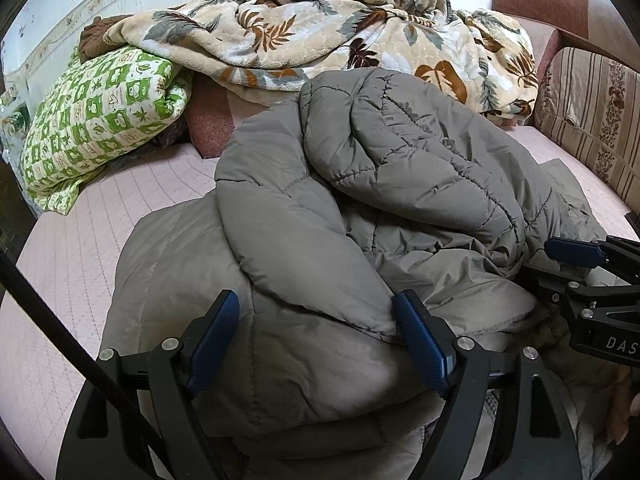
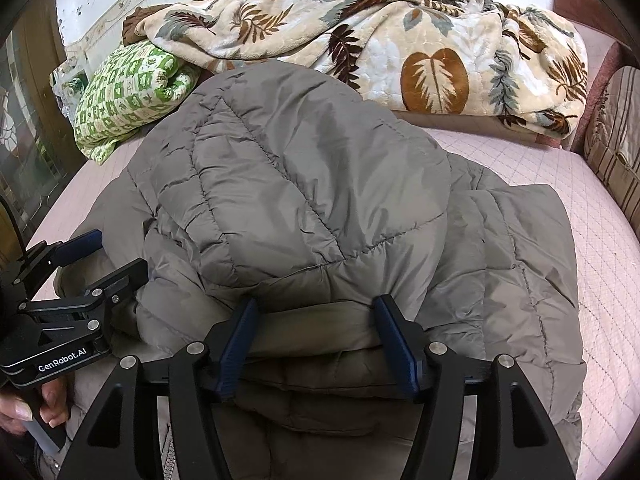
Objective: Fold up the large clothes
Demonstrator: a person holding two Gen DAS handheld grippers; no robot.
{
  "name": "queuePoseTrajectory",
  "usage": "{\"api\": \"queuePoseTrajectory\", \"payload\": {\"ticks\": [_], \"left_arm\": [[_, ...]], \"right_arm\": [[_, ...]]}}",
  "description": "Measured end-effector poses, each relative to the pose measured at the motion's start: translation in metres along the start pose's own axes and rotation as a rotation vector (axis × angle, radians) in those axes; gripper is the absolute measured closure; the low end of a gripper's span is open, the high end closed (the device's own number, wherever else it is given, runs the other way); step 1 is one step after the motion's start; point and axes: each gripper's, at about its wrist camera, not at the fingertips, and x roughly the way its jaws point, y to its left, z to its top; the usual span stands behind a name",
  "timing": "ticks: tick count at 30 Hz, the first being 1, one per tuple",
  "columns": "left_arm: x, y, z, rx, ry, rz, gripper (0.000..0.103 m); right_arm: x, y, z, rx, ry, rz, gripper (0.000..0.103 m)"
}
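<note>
Grey jacket (image 2: 304, 200) is lying bunched on the bed (image 2: 592, 216), near edge towards me, and I'm over that edge with both tools. My left gripper (image 1: 316, 336) is spread wide, fingers straddling a puffy fold of the jacket, pads not pinching anything as far as I can see; I'd say it sits there to take the left side of the hem. My right gripper (image 2: 316, 340) is wide too, fingers either side of the thick folded edge, fabric bulging between them but not clamped. Both at the same edge makes sense to me: a padded coat this bulky needs two grips to lift and turn evenly. The left view shows a sleeve-like roll curling across the top and my right gripper (image 1: 576, 264) coming in from the side, which the right view hides behind the bulk. The right view gives me the flatter right panel spread over the pink sheet, and my left gripper (image 2: 80, 264) down at the jacket's left flank. Behind it all, leaf blanket (image 2: 400, 40) and green pillow (image 1: 96, 116), well clear of the work
</note>
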Motion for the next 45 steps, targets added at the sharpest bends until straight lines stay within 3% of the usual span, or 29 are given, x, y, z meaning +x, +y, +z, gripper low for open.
{"api": "queuePoseTrajectory", "payload": {"ticks": [17,21,32,39,45], "left_arm": [[-0.004,0.003,0.001,-0.007,-0.005,-0.001,0.018],[-0.017,0.005,0.005,-0.022,-0.019,-0.016,0.018],[-0.078,-0.001,-0.012,-0.026,-0.052,-0.015,0.018],[-0.115,-0.006,-0.062,-0.073,-0.011,-0.031,0.018],[-0.143,-0.022,-0.114,-0.066,0.03,-0.031,0.018]], "right_arm": [[-0.005,-0.001,0.0,0.013,-0.006,0.015,0.036],[-0.021,-0.011,0.0,0.08,-0.02,0.08,0.036],[-0.088,-0.02,-0.015,0.146,-0.063,0.085,0.035],[-0.138,-0.011,-0.072,0.195,-0.076,0.115,0.03],[-0.154,-0.007,-0.136,0.185,-0.007,0.102,0.03]]}}
